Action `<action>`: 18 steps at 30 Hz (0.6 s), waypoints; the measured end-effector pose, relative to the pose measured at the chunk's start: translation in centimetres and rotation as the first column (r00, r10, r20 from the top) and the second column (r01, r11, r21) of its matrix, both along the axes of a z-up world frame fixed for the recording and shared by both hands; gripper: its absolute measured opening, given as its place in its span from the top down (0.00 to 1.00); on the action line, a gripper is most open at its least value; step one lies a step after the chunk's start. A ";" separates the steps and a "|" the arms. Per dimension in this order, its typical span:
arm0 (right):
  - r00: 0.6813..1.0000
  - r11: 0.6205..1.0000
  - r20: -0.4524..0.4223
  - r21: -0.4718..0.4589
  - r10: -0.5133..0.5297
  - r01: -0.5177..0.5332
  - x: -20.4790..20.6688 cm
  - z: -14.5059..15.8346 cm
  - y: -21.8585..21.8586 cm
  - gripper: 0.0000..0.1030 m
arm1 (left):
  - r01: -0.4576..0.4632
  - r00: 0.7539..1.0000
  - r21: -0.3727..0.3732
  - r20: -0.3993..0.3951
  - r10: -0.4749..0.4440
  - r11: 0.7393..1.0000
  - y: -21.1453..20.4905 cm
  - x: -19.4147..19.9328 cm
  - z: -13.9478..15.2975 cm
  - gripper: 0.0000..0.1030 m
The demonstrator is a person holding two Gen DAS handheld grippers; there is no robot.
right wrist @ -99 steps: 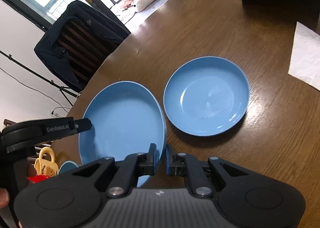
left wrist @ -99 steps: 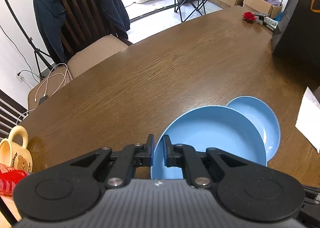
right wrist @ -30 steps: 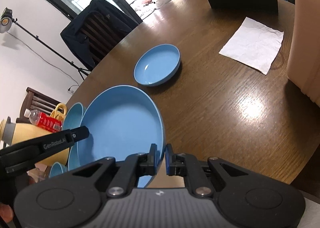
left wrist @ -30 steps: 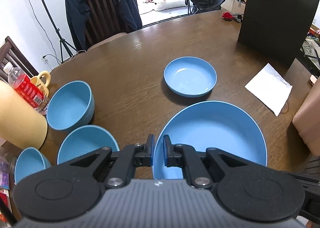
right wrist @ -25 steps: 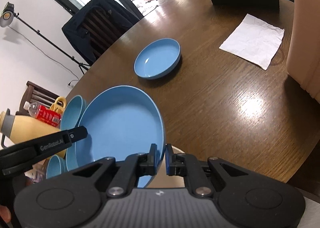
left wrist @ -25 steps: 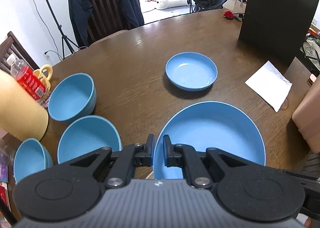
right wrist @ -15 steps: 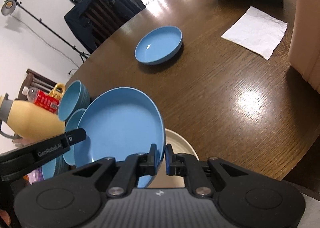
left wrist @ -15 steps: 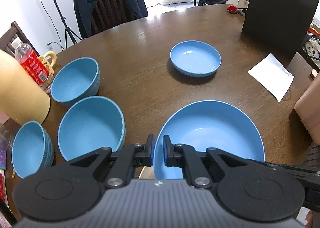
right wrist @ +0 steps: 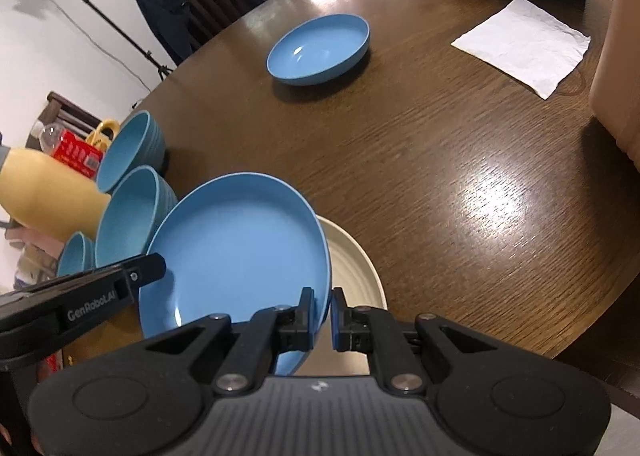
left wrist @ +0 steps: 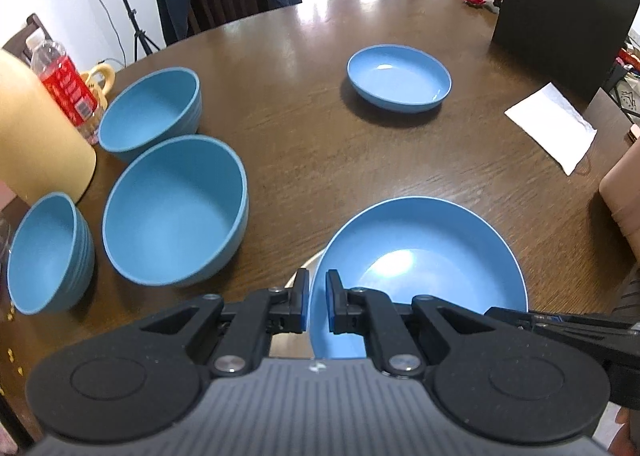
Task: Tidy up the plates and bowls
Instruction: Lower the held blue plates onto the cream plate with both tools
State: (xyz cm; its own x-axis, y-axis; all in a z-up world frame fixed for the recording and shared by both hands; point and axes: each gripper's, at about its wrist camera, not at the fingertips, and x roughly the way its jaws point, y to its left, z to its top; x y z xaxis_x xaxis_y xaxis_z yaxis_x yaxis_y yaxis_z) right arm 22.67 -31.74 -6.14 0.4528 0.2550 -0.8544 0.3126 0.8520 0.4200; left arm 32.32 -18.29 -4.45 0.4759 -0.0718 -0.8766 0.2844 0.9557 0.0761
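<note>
The large blue plate (left wrist: 420,264) is hanging just above the near edge of the wooden table (left wrist: 320,104), low in the centre of both wrist views, pinched by both tongs at once. The left gripper (left wrist: 317,306) is clamping its near rim in the left wrist view, jaws drawn narrow on the plate's edge. The right gripper (right wrist: 322,314) is gripping the rim on the other side, bottom centre of the right wrist view, equally narrow.

A cream plate (right wrist: 352,268) is lying on the table partly under the blue one, showing at its right side in the right wrist view; I cannot tell whether the two are touching.

To the left in the left wrist view, three blue bowls are sitting close together: a big bowl (left wrist: 174,212) centre left, a medium bowl (left wrist: 150,112) above it, and a small bowl (left wrist: 48,256) at the left edge. A smaller blue plate (left wrist: 398,78) is resting well apart in the upper middle. A white napkin (left wrist: 554,124) is lying at the right, a black bag (left wrist: 560,8) standing behind it, and a yellow jug (left wrist: 36,136) and a red-labelled bottle (left wrist: 64,84) are standing at the upper left.
</note>
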 end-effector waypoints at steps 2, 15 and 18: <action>1.000 1.000 -0.011 -0.005 0.015 -0.015 0.0 -0.5 0.3 0.92 | -0.009 1.000 0.000 -0.009 0.009 1.000 0.3 -0.2 -0.5 0.91; 0.994 0.995 -0.064 -0.046 0.090 -0.093 0.5 -3.1 1.8 0.92 | -0.057 0.997 0.009 -0.054 0.058 0.998 1.6 -1.1 -4.1 0.91; 0.992 0.993 -0.070 -0.050 0.100 -0.104 0.8 -3.4 2.0 0.92 | -0.065 0.996 0.005 -0.060 0.065 0.998 1.9 -1.2 -4.5 0.91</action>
